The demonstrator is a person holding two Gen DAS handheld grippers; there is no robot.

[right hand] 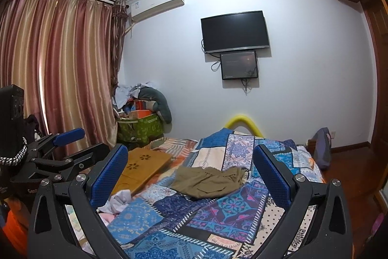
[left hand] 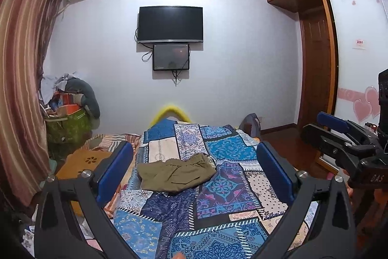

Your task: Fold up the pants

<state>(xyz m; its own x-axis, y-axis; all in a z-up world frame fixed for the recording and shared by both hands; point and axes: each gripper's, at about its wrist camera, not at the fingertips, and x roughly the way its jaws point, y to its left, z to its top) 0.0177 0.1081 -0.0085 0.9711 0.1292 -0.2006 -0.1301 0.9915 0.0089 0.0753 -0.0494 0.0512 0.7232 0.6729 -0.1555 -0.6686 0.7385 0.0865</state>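
Left tongs [left hand: 194, 166]: black plastic frame, blue textured pads [left hand: 116, 168], silver screws [left hand: 86, 173] at the pivots. Right tongs [right hand: 190, 171]: same build, "DAS" lettering on the body, seen from the left wrist view. A braided black-and-white cord [right hand: 18, 154] hangs by the left unit.

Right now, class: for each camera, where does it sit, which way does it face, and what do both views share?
Left wrist: on the left gripper, open, facing along the bed toward the TV; the right gripper shows at its right edge.
Right wrist: on the right gripper, open, facing the same wall; the left gripper shows at its left edge.
Shared: the pants, bed, TV.
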